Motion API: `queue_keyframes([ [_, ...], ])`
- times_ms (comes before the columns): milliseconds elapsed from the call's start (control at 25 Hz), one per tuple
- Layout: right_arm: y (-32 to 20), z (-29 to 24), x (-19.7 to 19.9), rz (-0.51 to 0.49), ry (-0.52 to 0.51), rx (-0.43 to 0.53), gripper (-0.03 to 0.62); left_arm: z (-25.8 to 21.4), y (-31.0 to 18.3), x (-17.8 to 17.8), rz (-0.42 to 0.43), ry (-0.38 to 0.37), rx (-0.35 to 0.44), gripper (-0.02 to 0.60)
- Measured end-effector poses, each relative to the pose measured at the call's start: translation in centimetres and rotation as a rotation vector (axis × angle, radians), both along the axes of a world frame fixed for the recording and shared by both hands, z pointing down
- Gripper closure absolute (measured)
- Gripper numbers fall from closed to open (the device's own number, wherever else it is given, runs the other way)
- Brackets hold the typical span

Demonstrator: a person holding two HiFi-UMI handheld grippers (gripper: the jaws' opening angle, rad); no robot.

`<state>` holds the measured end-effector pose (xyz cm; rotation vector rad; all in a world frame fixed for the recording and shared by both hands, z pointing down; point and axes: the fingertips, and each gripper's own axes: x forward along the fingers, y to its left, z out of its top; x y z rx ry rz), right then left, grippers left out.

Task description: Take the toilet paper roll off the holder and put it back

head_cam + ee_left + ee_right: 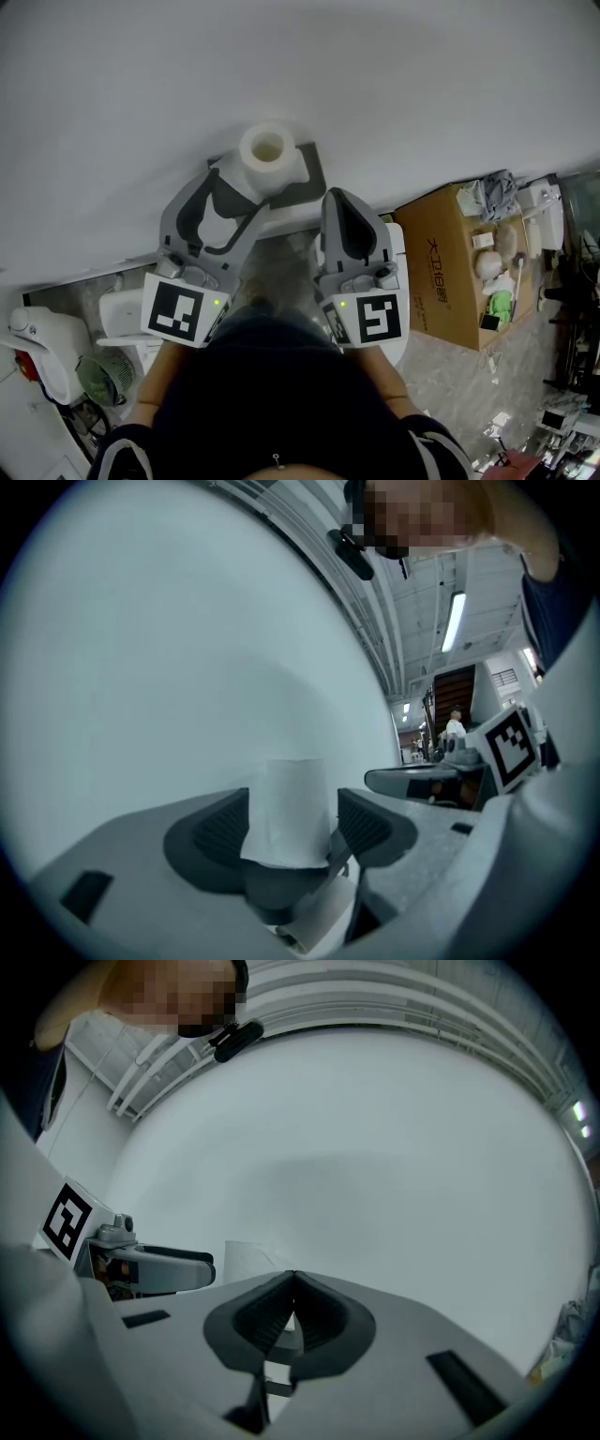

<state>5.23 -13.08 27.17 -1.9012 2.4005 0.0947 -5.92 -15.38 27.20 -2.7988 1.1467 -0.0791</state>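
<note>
A white toilet paper roll (265, 153) stands on end, core hole up, on a dark grey holder (313, 178) fixed to the white wall. My left gripper (234, 187) reaches the roll from the lower left. In the left gripper view the roll (286, 808) sits between the two dark pads of the left gripper (292, 822); the jaws stand open, with a thin gap at the right pad. My right gripper (339, 199) hovers just right of the holder. Its jaws (293, 1283) are shut with nothing in them, and the roll (246, 1258) peeks out to their left.
A cardboard box (448, 272) holding several small items stands on the floor at the right. A white fixture (122, 314), a small fan (101, 377) and a white appliance (37, 339) are at the lower left. The wall (375, 75) fills the upper half.
</note>
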Motion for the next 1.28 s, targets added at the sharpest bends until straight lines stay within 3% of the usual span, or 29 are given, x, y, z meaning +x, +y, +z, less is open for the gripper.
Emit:
queue_keyframes([
  [240, -1.2, -0.9, -0.2, -0.003, 0.009, 0.032, 0.577, 0.0, -0.8, 1.1, 0.038, -0.004, -0.077, 0.281],
  [520, -3.4, -1.4, 0.1, -0.065, 0.029, 0.021, 0.578, -0.4, -1.9, 2.4, 0.015, -0.029, -0.085, 0.264],
  [1280, -6.0, -2.8, 0.3, -0.33, 0.02, 0.083, 0.579, 0.1, -3.2, 3.6, -0.266, -0.078, -0.104, 0.204],
])
